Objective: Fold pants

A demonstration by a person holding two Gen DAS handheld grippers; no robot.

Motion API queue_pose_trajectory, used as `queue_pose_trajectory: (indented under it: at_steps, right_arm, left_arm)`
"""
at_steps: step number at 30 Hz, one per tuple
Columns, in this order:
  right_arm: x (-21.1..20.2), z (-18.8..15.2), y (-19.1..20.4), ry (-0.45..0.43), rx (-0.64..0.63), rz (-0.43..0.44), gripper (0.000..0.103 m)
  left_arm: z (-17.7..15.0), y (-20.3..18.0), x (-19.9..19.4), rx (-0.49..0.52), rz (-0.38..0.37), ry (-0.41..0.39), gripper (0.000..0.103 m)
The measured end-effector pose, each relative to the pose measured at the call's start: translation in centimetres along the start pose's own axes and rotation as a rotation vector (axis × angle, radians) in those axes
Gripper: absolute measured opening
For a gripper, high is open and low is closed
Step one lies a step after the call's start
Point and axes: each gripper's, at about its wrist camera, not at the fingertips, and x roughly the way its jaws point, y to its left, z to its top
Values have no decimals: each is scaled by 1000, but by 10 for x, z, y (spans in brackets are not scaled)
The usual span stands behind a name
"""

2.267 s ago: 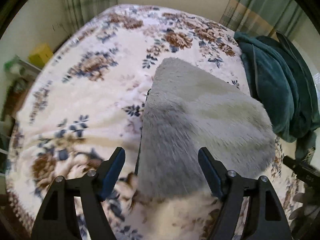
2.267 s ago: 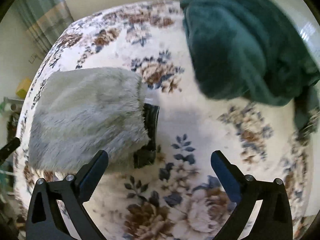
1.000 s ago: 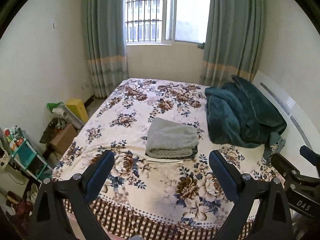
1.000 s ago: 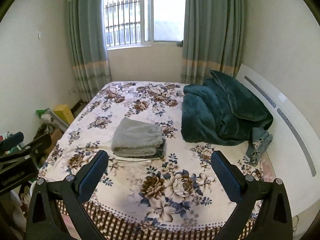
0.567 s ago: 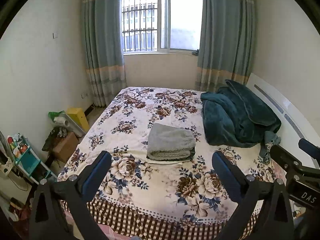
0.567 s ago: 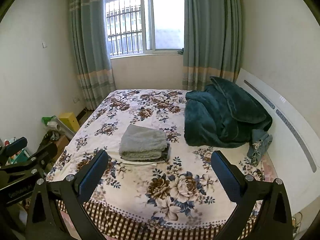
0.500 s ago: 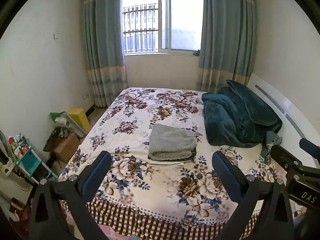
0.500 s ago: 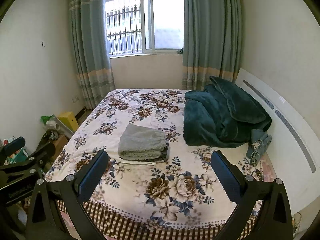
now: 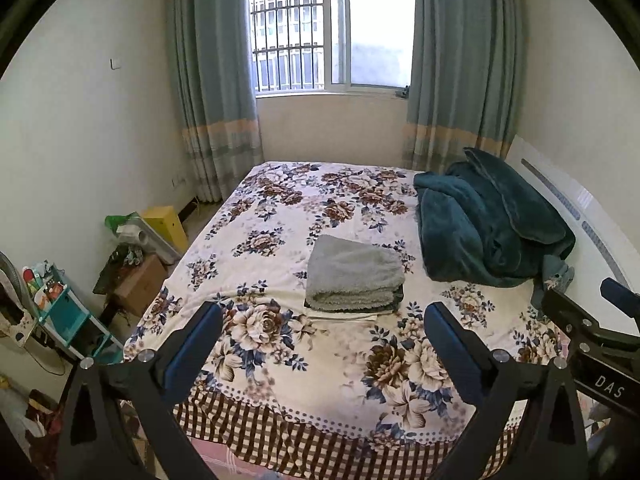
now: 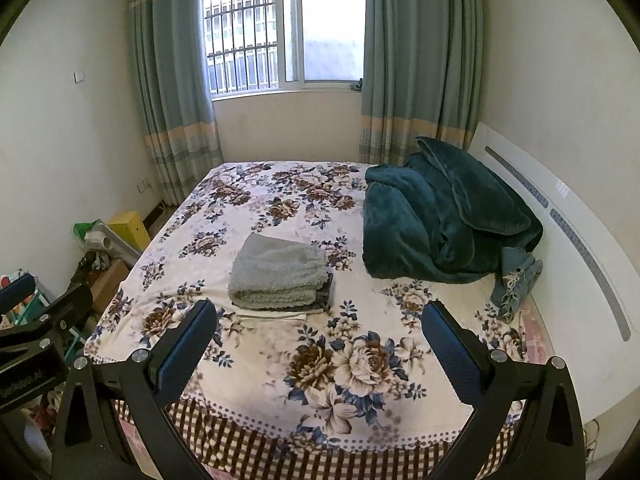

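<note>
The grey fleece pants (image 9: 353,274) lie folded in a neat stack in the middle of the floral bed (image 9: 280,208); they also show in the right wrist view (image 10: 280,276). My left gripper (image 9: 322,320) is open and empty, held back at the foot of the bed, well short of the pants. My right gripper (image 10: 318,320) is open and empty too, at the same distance. The right gripper's body shows at the right edge of the left wrist view (image 9: 592,340).
A dark green blanket (image 10: 444,220) is heaped at the bed's right side by the white headboard (image 10: 568,240), with blue jeans (image 10: 516,280) beside it. Boxes and a shelf (image 9: 60,312) crowd the floor on the left. Window and curtains stand behind.
Both grippers have pulled far back from the folded pants to the foot of the bed. Over the last half second they have hardly moved.
</note>
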Motion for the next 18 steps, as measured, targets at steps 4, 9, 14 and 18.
queue_pose_trajectory:
  at_steps: [4, 9, 14, 18]
  right_arm:
    - [3, 1, 0, 2, -4, -3, 103]
    - [6, 2, 2, 2, -5, -3, 103]
    - [6, 3, 2, 1, -3, -4, 103]
    - [9, 5, 2, 2, -5, 0, 103]
  left_arm:
    - [-2, 1, 3, -1, -2, 19, 103]
    - [-1, 2, 5, -2, -2, 22, 103]
    - [2, 4, 6, -3, 0, 20, 103]
    - [2, 5, 6, -2, 3, 19, 103]
